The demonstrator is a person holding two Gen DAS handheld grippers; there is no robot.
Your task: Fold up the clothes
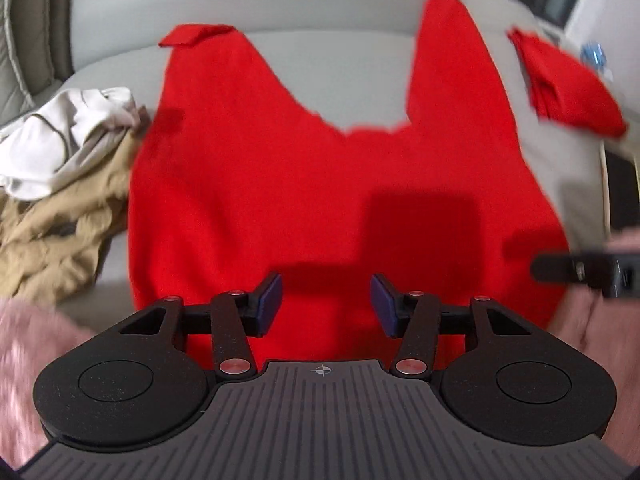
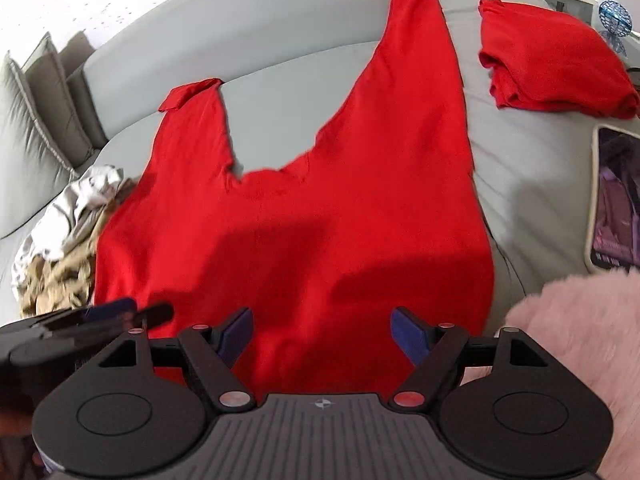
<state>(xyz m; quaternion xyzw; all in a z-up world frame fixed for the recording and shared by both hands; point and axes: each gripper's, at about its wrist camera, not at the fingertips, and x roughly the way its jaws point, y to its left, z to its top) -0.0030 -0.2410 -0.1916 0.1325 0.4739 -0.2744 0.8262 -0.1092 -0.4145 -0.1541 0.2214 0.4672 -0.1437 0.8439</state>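
**Operator:** Claws first. What was the status at the near edge?

**Inspector:** Left claw point(image 1: 324, 304) stood with its blue pads point(image 1: 270, 298) apart and nothing between them, poised above the near hem of the red garment point(image 1: 320, 184). Right claw point(image 2: 322, 336) was likewise spread wide and empty, above the same hem. Neither touched the cloth. In my judgement both were positioned there to take hold of the hem for a fold.

**Operator:** Location of the garment?

**Inspector:** It lay spread flat on the grey sofa point(image 2: 280, 92), two legs pointing away toward the backrest; the right leg ran up onto the cushion, and the left one ended in a turned-over cuff point(image 1: 192, 36). Laid flat, it offered clean edges to seize.

**Operator:** Adjacent items?

**Inspector:** To the left, touching the garment's edge, sat a crumpled heap of white and tan clothes point(image 1: 64, 168), probably awaiting their turn. Farther off, right, a folded red piece point(image 2: 556, 76) rested apart on the sofa, apparently finished and set aside. A pink fluffy sleeve point(image 2: 580, 320) bordered the right claw.
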